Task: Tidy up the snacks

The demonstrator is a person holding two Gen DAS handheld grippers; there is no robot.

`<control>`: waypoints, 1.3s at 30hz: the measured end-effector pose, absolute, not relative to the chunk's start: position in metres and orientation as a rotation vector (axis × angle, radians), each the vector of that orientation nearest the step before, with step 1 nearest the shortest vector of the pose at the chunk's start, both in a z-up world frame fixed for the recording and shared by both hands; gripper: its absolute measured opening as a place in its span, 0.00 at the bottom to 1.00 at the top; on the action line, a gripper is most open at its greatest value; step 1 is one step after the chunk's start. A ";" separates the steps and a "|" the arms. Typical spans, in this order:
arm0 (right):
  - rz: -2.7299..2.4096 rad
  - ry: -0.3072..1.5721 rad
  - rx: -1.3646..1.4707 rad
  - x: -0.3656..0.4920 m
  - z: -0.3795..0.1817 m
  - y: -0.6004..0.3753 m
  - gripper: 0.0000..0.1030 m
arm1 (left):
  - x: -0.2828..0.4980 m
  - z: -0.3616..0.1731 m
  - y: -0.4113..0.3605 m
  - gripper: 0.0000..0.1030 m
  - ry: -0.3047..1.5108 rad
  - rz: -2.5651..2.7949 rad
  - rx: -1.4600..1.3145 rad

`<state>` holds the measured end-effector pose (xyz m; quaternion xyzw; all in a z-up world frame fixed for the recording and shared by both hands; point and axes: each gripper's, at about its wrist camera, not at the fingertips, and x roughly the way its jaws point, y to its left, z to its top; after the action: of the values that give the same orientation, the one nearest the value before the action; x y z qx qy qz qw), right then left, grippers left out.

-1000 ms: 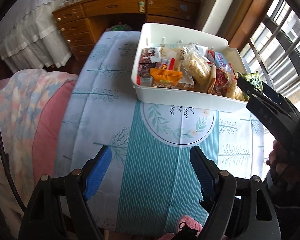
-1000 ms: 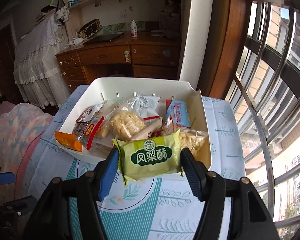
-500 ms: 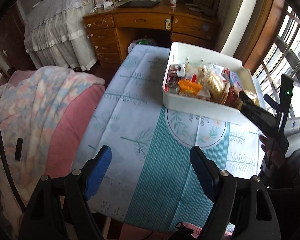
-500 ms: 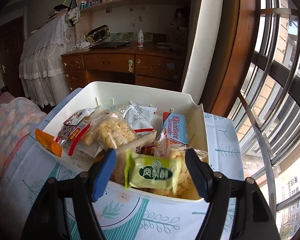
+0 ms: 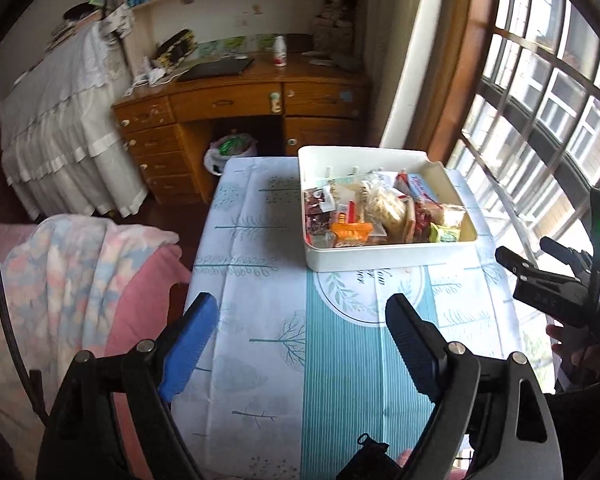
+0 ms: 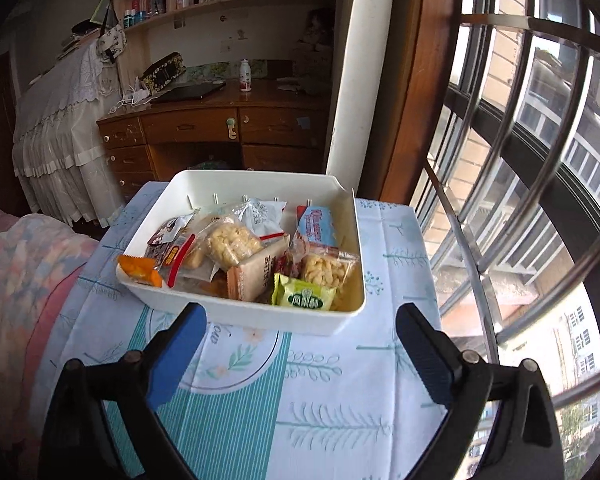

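A white bin [image 6: 260,314] [image 5: 384,258] full of several snack packets stands on the table with the blue-and-white cloth [image 5: 300,320]. A green packet [image 6: 304,296] [image 5: 444,234] lies in its near right corner beside an orange packet [image 6: 140,268] and clear bags of puffs. My right gripper [image 6: 300,340] is open and empty, pulled back in front of the bin; it also shows at the right in the left wrist view [image 5: 556,276]. My left gripper [image 5: 300,328] is open and empty over the near cloth.
A wooden desk [image 5: 240,100] with drawers stands behind the table. A bed with a pink-and-pastel blanket [image 5: 60,280] lies to the left. A barred window [image 6: 520,160] runs along the right side. A plastic bag [image 5: 232,150] sits under the desk.
My right gripper opened, left the green packet in the bin and drew back. My left gripper rose and pulled back from the table.
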<state>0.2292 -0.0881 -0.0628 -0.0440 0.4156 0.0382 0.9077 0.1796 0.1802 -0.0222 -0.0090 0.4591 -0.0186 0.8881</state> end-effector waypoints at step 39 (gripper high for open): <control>0.149 0.962 0.026 0.074 0.016 -0.099 1.00 | 0.098 0.012 0.092 0.99 0.905 0.074 -0.031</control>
<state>0.0742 -0.0986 0.0160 0.0123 0.4624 0.0715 0.8837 0.0977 0.0915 0.0123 -0.0151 0.4369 0.0359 0.8987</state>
